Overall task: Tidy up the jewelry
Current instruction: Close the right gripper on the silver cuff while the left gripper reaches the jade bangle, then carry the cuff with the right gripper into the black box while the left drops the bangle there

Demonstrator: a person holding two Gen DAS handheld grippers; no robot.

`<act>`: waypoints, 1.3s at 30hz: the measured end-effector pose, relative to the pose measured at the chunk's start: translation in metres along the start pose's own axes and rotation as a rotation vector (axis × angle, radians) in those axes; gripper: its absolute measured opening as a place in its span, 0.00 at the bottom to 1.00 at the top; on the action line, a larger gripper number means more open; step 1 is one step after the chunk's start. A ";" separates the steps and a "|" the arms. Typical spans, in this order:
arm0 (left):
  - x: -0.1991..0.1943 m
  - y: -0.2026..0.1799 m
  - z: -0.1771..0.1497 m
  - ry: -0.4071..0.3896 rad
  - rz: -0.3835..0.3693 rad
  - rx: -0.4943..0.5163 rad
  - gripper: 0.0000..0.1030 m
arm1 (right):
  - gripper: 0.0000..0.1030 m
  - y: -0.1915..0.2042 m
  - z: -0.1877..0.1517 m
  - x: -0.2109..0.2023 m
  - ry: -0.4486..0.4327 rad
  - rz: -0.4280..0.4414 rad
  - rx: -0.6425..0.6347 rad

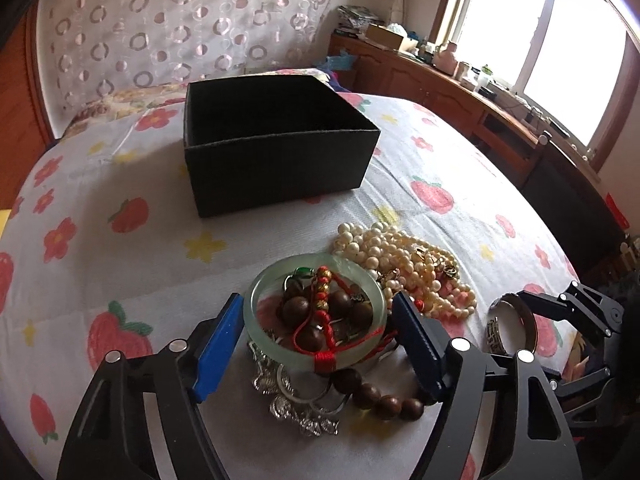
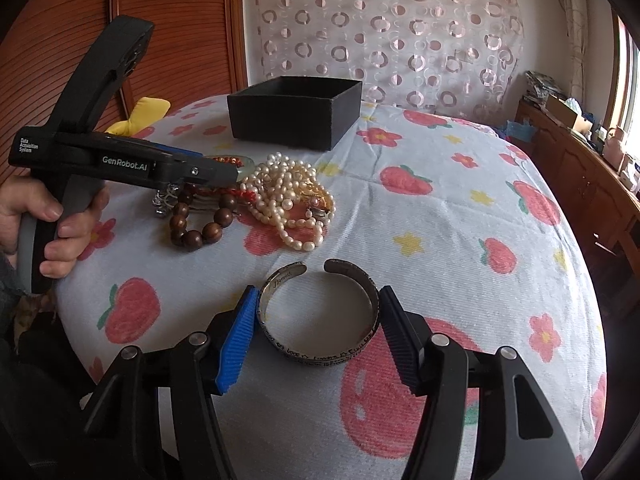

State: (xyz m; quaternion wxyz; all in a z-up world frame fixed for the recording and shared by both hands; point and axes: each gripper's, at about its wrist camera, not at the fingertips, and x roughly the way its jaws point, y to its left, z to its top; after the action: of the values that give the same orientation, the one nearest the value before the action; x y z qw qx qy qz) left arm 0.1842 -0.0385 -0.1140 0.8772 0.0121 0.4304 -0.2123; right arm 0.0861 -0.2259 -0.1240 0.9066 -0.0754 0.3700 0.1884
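The jewelry lies on the bedspread [image 1: 100,240] in front of the black box [image 1: 276,140], which looks empty. Nearest the box are the pearls [image 1: 404,256]; just in front sits the green bangle [image 1: 316,312], tangled with a red cord [image 1: 324,344] and brown beads [image 1: 376,396]. The left gripper [image 1: 316,344] straddles the bangle, jaws apart with small gaps at both pads. Farther from the box, the right gripper [image 2: 316,328] is clamped on the metal cuff [image 2: 320,316].

Risk, as I judge it: lifting the bangle may drag the cord and beads along, and the smooth cuff could slip.

Only the right view shows the hand [image 2: 60,220] on the left gripper and the cuff's engraving; only the left view shows the box's interior.
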 end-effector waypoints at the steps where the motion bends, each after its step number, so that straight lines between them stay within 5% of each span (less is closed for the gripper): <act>1: 0.000 0.000 0.001 0.001 -0.002 0.002 0.67 | 0.62 0.000 0.000 0.000 0.000 0.000 -0.001; 16: -0.035 -0.005 0.004 -0.111 0.011 0.025 0.66 | 0.62 -0.003 0.009 -0.005 -0.017 0.005 -0.011; 28: -0.046 0.009 0.051 -0.205 0.058 0.009 0.67 | 0.61 -0.006 0.065 -0.006 -0.099 0.008 -0.047; 39: -0.015 0.021 0.096 -0.189 0.081 0.013 0.67 | 0.61 -0.025 0.112 0.012 -0.114 -0.010 -0.042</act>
State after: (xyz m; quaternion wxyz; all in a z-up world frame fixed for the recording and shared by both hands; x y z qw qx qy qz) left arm 0.2559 -0.0339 -0.0456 0.9216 0.0150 0.3438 -0.1796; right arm 0.1757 -0.2146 -0.0525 0.9254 -0.0855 0.3133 0.1955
